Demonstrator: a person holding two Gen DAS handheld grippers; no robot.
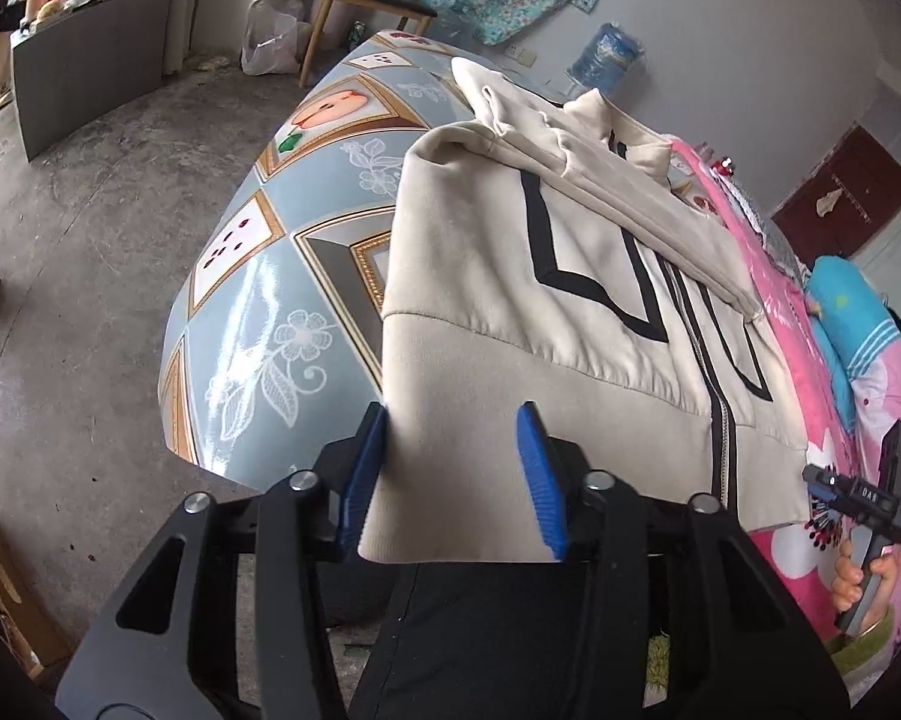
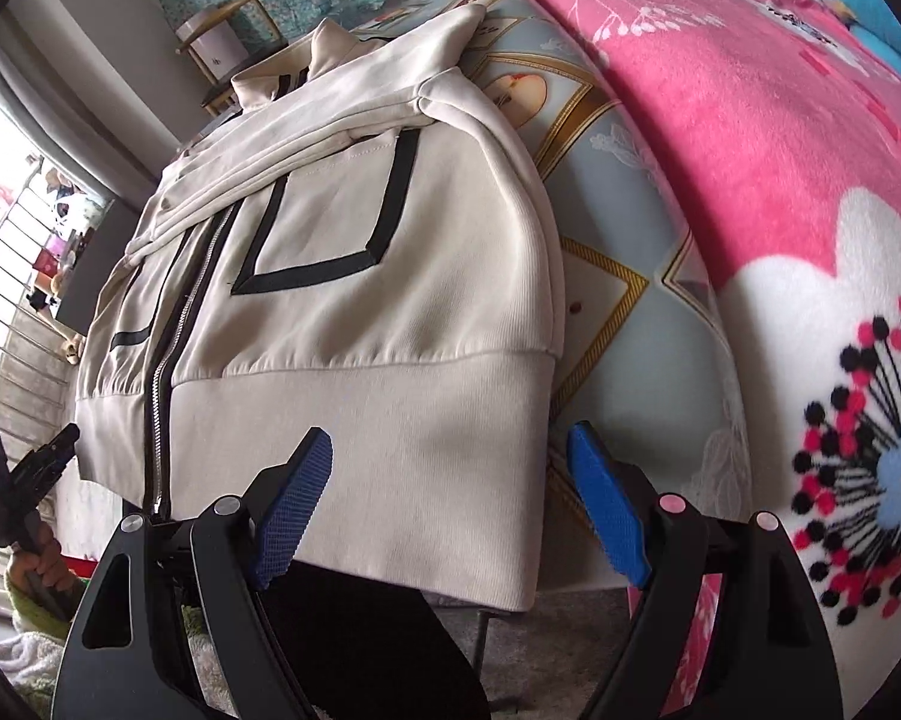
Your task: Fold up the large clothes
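Note:
A cream zip-up jacket [image 1: 570, 312] with black lines lies front up on the table [image 1: 258, 276], which has a patterned cover. Its sleeves are folded across the chest and its ribbed hem hangs over the near table edge. My left gripper [image 1: 453, 474] stands at the hem's left corner. The cloth lies between its blue pads, unpinched, so the gripper is open. In the right wrist view the jacket [image 2: 360, 300] shows its right side. My right gripper [image 2: 450, 504] is open wide around the hem's right corner, and its right pad [image 2: 609, 510] is off the cloth.
A pink flowered blanket [image 2: 780, 150] covers the table's right part, with a blue pillow [image 1: 846, 312] on it. A wooden chair [image 1: 366, 0], a plastic bag [image 1: 270, 36] and a grey cabinet [image 1: 90, 60] stand on the concrete floor beyond the table. A hand [image 1: 858, 588] grips the right handle.

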